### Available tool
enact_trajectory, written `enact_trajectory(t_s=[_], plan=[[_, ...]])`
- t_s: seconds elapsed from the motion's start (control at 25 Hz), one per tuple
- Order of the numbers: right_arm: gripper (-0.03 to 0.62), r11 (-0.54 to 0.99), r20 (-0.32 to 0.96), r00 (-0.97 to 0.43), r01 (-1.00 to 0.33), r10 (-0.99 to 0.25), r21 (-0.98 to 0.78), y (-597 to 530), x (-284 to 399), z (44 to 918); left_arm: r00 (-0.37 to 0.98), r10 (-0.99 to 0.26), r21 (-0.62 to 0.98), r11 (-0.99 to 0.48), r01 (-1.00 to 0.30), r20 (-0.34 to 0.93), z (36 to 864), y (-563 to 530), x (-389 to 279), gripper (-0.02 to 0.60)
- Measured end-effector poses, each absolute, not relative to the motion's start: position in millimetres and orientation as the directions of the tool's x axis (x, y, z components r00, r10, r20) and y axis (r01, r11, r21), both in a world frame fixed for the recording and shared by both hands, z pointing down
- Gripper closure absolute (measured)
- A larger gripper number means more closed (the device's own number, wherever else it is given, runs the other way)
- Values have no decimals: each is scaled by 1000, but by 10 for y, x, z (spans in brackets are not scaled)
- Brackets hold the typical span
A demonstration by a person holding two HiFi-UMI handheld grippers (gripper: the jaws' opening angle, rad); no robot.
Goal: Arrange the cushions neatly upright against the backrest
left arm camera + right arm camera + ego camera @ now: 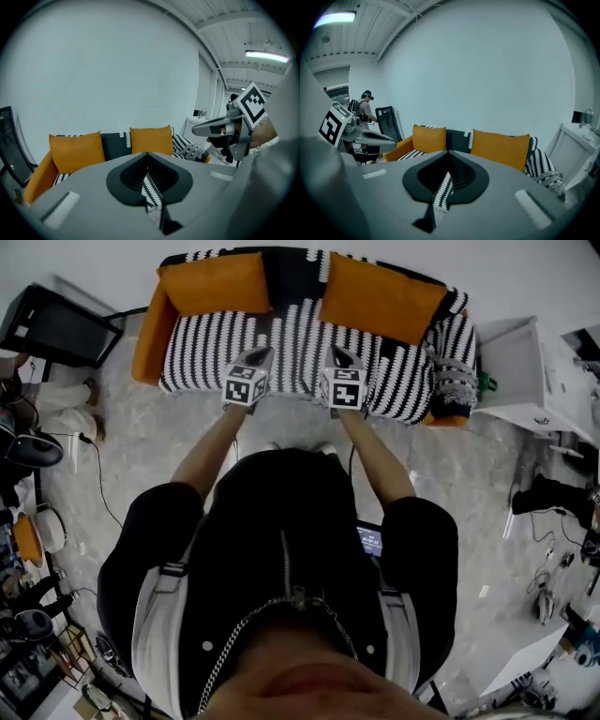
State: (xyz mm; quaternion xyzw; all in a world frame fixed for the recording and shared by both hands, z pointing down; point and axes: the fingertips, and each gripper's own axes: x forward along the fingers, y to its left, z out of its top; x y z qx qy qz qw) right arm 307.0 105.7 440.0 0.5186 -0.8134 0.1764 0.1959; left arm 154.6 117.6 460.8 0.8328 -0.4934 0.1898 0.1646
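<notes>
Two orange cushions stand upright against the backrest of a black-and-white striped sofa [300, 348]: the left cushion [214, 283] [77, 151] [428, 138] and the right cushion [380, 298] [151, 139] [500, 147]. A dark gap of backrest shows between them. My left gripper [259, 355] [147, 154] and right gripper [339, 355] [448, 153] hover side by side over the seat's front edge. Both are shut with nothing in them, well short of the cushions. Each shows in the other's view, the right gripper [218, 127] and the left gripper [370, 136].
A patterned throw [455, 381] lies bunched on the sofa's right end. A white cabinet [525, 362] stands just right of the sofa, a black screen [56, 324] to its left. Gear and cables litter the floor at both sides. A person [365, 107] stands far off.
</notes>
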Motion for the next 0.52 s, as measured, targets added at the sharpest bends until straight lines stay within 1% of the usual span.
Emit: enact_trajectory(t_s=[0.52], plan=[[592,365,494,-350,-928,-796,-69,1520,2349,4306,481,-754,127,-479,-869,448,4601,1488,854,571]])
